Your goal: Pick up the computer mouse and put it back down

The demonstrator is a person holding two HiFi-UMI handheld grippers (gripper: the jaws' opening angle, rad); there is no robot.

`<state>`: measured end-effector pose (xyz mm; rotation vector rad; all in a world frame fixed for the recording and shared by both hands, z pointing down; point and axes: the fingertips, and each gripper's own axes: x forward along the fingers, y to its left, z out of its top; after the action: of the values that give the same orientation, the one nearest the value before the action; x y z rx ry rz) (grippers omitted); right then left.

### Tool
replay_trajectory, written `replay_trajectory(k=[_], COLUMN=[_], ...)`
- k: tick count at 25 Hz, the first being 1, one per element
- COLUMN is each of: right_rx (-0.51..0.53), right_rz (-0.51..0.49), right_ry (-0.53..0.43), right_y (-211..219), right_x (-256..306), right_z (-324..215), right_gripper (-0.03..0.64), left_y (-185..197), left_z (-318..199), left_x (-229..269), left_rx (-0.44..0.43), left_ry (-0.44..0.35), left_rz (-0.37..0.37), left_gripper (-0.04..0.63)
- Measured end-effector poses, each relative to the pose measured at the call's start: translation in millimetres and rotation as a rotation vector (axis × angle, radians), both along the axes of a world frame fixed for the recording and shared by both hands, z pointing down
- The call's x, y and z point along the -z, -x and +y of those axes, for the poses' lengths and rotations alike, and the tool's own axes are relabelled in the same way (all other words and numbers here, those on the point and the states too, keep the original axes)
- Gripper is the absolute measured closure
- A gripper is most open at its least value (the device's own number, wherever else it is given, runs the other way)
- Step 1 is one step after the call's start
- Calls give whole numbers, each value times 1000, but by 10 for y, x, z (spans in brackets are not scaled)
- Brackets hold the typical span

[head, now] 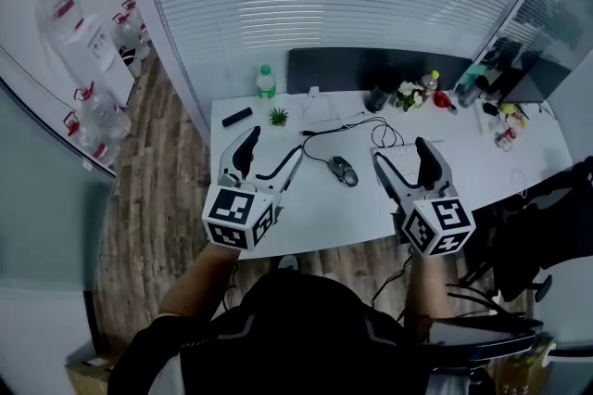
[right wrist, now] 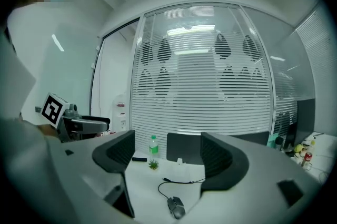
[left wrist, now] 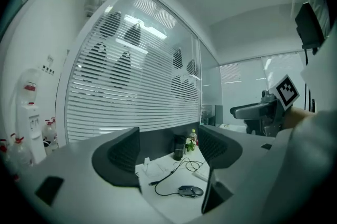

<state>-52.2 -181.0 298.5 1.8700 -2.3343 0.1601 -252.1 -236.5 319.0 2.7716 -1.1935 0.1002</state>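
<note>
Step in hand: the approach, judged not yet begun, as neither tool touches the task item. The computer mouse (head: 344, 170) lies flat on the white tabletop (head: 315, 210), near its middle and apart from everything else except its own cable (head: 320, 139), which loops off toward 11 o'clock in the head view. The left hand-held gripper (head: 269, 158) hangs above the near part of the tabletop with its jaws spread and nothing between them; the mouse sits at about 3 o'clock from it. The right hand-held gripper (head: 400, 152) is likewise spread and empty, with the mouse at about 9 o'clock. The mouse therefore lies between the two tools, near each but clear of both. In the left gripper view the mouse (left wrist: 190, 191) shows low in the gap, toward the right jaw; in the right gripper view it (right wrist: 176, 207) shows low and nearly central. On that evidence the right tool appears the better lined up, though either could serve. The next move calls for lowering one gripper until its open jaws straddle the sides of the mouse, closing squarely on the body rather than the cable, then a short lift. The mouse is low and rounded, so a shallow or off-centre grip could slip, and the cable may tug.
</note>
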Motion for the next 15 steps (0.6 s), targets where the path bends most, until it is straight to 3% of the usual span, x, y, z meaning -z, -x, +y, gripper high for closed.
replay_trajectory(k=[15], right_rx=[85], right_rz=[-19], right_ry=[2], right_y=[-197], right_x=[-97], right_z=[-750], right_gripper=[221], left_y=[-237], left_z=[-573], left_x=[-83], left_rx=[79], left_ry=[16], left_rz=[-12], left_gripper=[250])
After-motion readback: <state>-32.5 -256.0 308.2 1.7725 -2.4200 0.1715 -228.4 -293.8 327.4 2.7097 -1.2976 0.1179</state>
